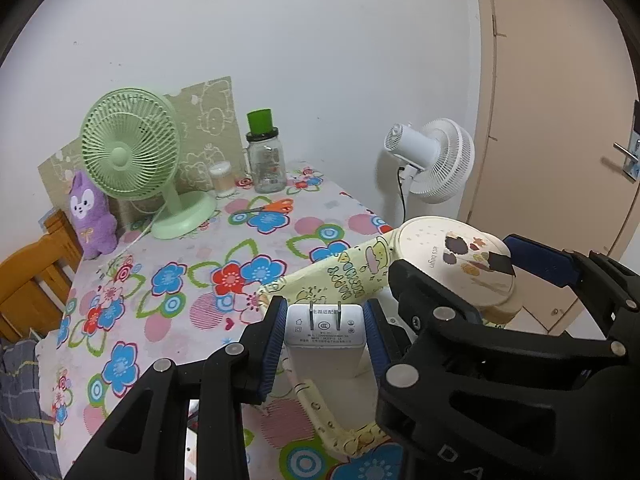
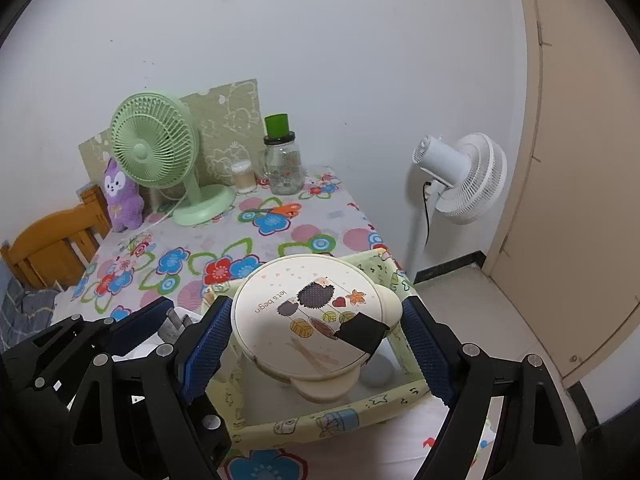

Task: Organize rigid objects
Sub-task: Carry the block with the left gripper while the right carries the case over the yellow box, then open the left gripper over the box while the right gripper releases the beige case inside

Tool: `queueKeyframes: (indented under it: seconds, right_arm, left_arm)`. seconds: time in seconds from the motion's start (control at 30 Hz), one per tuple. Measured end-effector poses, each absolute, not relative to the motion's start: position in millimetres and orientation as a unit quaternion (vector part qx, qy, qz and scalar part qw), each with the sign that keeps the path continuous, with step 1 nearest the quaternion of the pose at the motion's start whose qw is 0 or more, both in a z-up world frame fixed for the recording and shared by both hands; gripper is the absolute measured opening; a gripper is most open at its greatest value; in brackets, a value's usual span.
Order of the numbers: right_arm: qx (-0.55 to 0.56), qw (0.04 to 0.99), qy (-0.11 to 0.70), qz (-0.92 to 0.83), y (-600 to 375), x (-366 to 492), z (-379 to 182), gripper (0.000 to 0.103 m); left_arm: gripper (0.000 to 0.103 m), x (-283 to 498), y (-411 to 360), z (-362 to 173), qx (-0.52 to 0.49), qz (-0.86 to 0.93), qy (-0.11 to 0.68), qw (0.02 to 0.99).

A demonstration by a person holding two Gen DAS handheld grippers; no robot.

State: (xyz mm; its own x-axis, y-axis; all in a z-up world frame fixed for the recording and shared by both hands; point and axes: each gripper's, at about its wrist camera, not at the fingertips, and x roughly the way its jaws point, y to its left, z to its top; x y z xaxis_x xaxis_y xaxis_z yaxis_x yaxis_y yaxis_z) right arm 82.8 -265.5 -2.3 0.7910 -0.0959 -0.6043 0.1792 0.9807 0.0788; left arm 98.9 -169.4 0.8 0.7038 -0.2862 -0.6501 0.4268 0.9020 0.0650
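Over the pale-yellow fabric bin (image 2: 328,420) at the desk (image 1: 168,280) edge, left tongs (image 1: 326,340) are clamping a white power adapter (image 1: 325,330) prongs-up; right tongs (image 2: 320,340) are squeezing a cream round lidded container (image 2: 312,316), likely for binning.

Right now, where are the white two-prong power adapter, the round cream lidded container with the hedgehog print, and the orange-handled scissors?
white two-prong power adapter (image 1: 325,330): left wrist view, label face below prongs.
round cream lidded container (image 2: 304,300): right wrist view, lid centre.
orange-handled scissors (image 1: 278,206): left wrist view, handle loops.

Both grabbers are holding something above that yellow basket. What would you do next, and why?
Probably lower the white charger, gripped by the left hand-held gripper, into the yellow basket. It already hangs over the basket's opening, while the right hand-held gripper holds the round lidded box there too.
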Motion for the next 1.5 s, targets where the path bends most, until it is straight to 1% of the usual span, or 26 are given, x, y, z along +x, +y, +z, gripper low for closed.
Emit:
queueKeyframes:
  seconds: [0.53,0.87,1.03,1.07,1.13,1.17,1.2,1.5]
  right_arm:
    - [0.093,0.927,0.354,-0.083,-293,111,-39,0.085]
    - [0.106,0.919,0.37,-0.087,-306,135,-56,0.085]
    - [0.105,0.913,0.385,-0.08,-304,148,-66,0.086]
    - [0.108,0.912,0.388,-0.078,-304,149,-68,0.086]
    - [0.113,0.909,0.394,-0.075,-305,152,-72,0.086]
    - [0.113,0.907,0.397,-0.076,-305,154,-73,0.086]
    - [0.113,0.906,0.4,-0.077,-305,155,-75,0.086]
    - [0.118,0.9,0.412,-0.073,-304,156,-78,0.087]
  left_arm:
    - [0.04,129,-196,-34,0.12,-0.206,0.37,0.898]
    - [0.041,149,-203,-44,0.133,-0.187,0.374,0.899]
    - [0.042,161,-204,-55,0.128,-0.185,0.404,0.887]
    - [0.044,162,-205,-56,0.127,-0.187,0.406,0.885]
    - [0.056,162,-205,-57,0.128,-0.191,0.413,0.881]
    - [0.068,162,-205,-58,0.128,-0.193,0.416,0.879]
    - [0.073,162,-205,-58,0.127,-0.196,0.419,0.877]
    - [0.078,159,-205,-57,0.127,-0.201,0.419,0.876]
